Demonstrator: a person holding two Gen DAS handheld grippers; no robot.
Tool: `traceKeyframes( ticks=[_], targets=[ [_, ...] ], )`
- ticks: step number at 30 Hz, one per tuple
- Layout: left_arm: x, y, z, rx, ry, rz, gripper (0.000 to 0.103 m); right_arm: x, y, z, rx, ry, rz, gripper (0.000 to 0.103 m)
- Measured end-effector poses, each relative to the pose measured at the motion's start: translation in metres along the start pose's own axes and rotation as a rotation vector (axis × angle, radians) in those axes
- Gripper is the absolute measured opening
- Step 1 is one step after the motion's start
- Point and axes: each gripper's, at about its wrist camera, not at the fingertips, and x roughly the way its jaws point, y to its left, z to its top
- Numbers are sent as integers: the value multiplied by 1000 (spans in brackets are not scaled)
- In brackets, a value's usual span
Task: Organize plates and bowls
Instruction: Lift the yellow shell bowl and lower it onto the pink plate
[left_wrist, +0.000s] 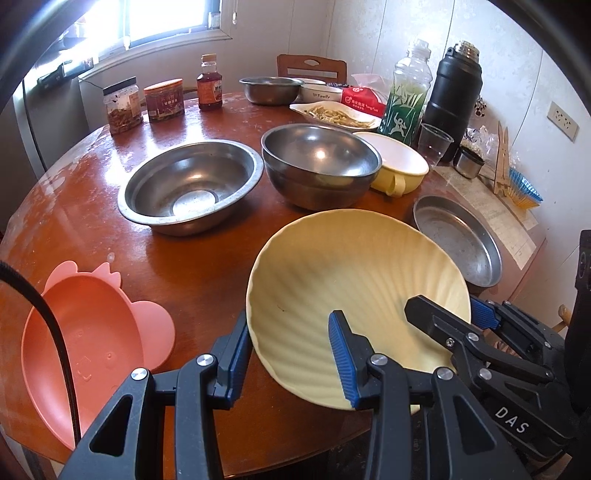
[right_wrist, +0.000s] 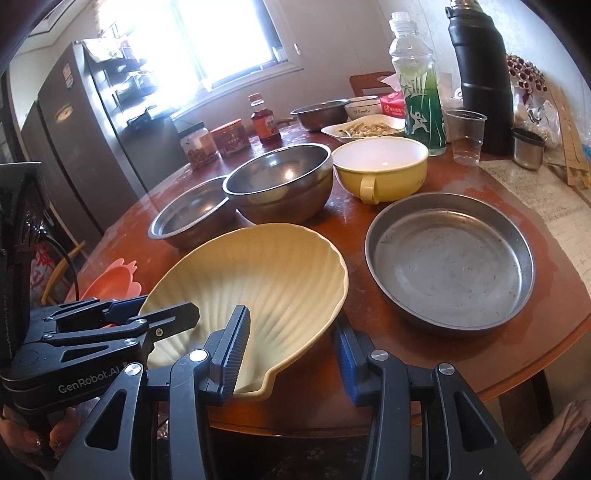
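A pale yellow shell-shaped plate (left_wrist: 354, 280) (right_wrist: 266, 280) sits tilted near the table's front edge. My left gripper (left_wrist: 291, 354) is open, its jaws straddling the plate's left rim. My right gripper (right_wrist: 291, 354) is open, its jaws straddling the plate's right rim; it also shows in the left wrist view (left_wrist: 447, 314). The left gripper shows in the right wrist view (right_wrist: 162, 314). Behind stand a wide steel bowl (left_wrist: 190, 184), a deep steel bowl (left_wrist: 319, 162), a yellow handled bowl (left_wrist: 400, 164) and a flat steel pan (right_wrist: 448, 262). A pink bowl (left_wrist: 85, 339) lies at the left.
At the back stand jars (left_wrist: 123, 105), a sauce bottle (left_wrist: 209, 83), a steel bowl (left_wrist: 269, 88), a dish of food (left_wrist: 338, 114), a green bottle (left_wrist: 408, 92), a black flask (left_wrist: 456, 96) and a plastic cup (left_wrist: 434, 142). A fridge (right_wrist: 74, 140) stands left.
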Motion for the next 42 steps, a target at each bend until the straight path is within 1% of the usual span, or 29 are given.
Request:
traceKeyframes(
  ticks=[10, 15, 19, 32, 36, 42],
  targets=[
    [-22, 18, 0, -53, -50, 16, 42, 1, 21, 6, -42, 8, 26, 46],
    [-35, 36, -1, -91, -81, 28, 42, 2, 39, 14, -83, -9, 45, 46],
    [-44, 52, -5, -128, -107, 43, 42, 6, 55, 18, -111, -7, 72, 46],
    [-79, 116, -24, -247, -171, 140, 42, 32, 127, 25, -212, 31, 190, 46],
    [-87, 135, -31, -283, -191, 166, 42, 40, 149, 27, -243, 36, 211, 47],
    [-91, 159, -37, -326, -199, 178, 42, 47, 178, 28, -293, 26, 225, 47]
  ],
)
